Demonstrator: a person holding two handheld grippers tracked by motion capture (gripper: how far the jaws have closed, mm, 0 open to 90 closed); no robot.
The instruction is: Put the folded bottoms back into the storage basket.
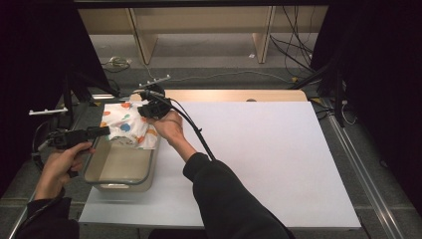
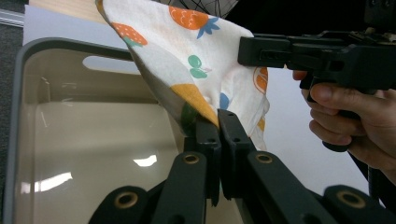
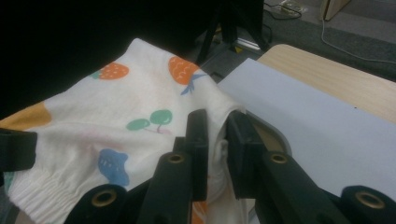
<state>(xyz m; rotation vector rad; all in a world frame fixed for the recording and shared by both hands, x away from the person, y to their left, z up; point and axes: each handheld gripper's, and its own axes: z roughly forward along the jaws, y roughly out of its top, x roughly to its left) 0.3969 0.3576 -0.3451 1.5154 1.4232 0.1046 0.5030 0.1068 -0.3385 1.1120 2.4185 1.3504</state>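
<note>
Holding a soft, light printed cloth [image 1: 127,127] stretched between both tools over the far end of a clear bin [image 1: 119,167], left gripper [image 2: 218,122] and right gripper [image 3: 217,135] each clamped shut on an edge. Likely sagging and slipping easily, so pinching at the ribbed hem [image 3: 35,189], just left of the right jaws, seeming the safest.

Overhead light, bright white surface [image 1: 259,149], dark surroundings; glare spots in clear container [image 2: 93,154]; close fingers soft, right gripper view dim.
</note>
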